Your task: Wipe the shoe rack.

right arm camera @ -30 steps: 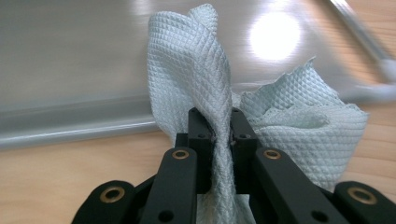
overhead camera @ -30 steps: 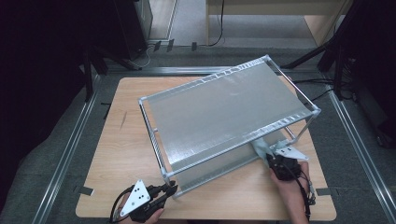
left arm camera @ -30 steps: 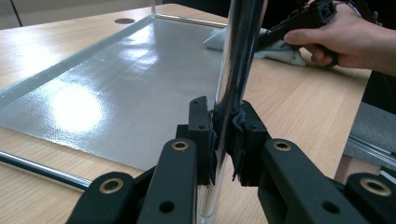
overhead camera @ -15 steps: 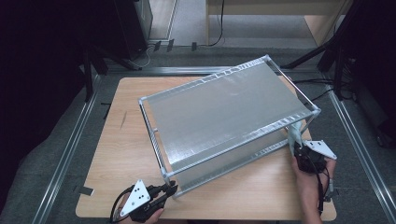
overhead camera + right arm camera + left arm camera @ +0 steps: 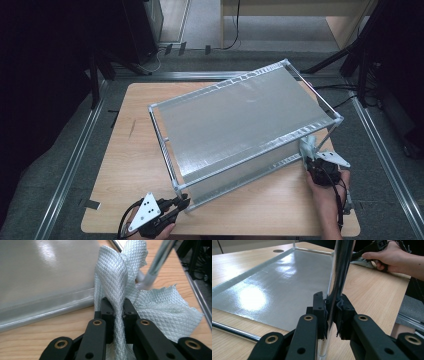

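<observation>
A two-level metal rack (image 5: 240,120) with silvery shelves stands askew on the wooden table (image 5: 135,165). My left gripper (image 5: 176,205) is at the rack's near left corner, shut on the chrome corner post (image 5: 337,282). The lower shelf sheet (image 5: 274,287) spreads out beyond that post. My right gripper (image 5: 311,159) sits at the rack's near right corner, shut on a pale blue-green waffle cloth (image 5: 117,287). The cloth lies bunched against the lower shelf edge (image 5: 50,307) and touches the foot of the right corner post (image 5: 155,267).
The table's front edge runs close behind both hands. Metal rails (image 5: 70,165) flank the table on the floor. Cables (image 5: 345,95) trail at the far right. A round hole (image 5: 278,251) marks the tabletop beyond the shelf.
My right gripper has slid with the cloth along the lower shelf's front edge to the right, out to the near right corner. The left gripper and rack stayed still.
</observation>
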The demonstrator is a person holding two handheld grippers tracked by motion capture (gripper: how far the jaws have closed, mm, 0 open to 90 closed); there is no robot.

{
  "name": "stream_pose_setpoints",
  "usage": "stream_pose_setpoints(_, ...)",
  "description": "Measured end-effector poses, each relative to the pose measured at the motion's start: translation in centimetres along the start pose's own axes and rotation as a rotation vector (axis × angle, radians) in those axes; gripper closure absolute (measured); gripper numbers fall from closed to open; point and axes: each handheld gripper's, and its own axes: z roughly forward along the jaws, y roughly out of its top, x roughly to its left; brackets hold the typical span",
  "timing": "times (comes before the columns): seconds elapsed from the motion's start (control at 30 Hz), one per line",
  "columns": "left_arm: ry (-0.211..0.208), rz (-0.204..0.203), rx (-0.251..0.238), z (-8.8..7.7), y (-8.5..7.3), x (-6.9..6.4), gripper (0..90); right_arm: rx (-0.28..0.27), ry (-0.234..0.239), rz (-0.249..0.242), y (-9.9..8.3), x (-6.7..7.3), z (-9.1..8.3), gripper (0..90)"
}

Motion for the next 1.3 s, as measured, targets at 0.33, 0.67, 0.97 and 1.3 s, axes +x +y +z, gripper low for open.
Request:
stream_pose_setpoints(0.33, 0.000, 0.000, 0.003, 0.0, 0.0, 0.0, 80.1, 0.023, 0.083, -0.029, -0.4, 2.7, -0.9, 83.3)
stream_pose_setpoints(0.67, 0.004, -0.001, 0.004, 0.0, 0.1, 0.0, 80.2, 0.036, 0.145, -0.125, -1.4, 8.5, -2.3, 83.4)
stream_pose_setpoints(0.97, 0.007, 0.001, 0.005, 0.1, 0.1, 0.0, 80.3, 0.037, 0.267, -0.238, -2.3, 14.9, -3.7, 83.5)
stream_pose_setpoints(1.3, 0.006, 0.003, 0.005, 0.1, 0.1, 0.0, 80.3, 0.035, 0.402, -0.330, -3.8, 20.7, -5.5, 83.5)
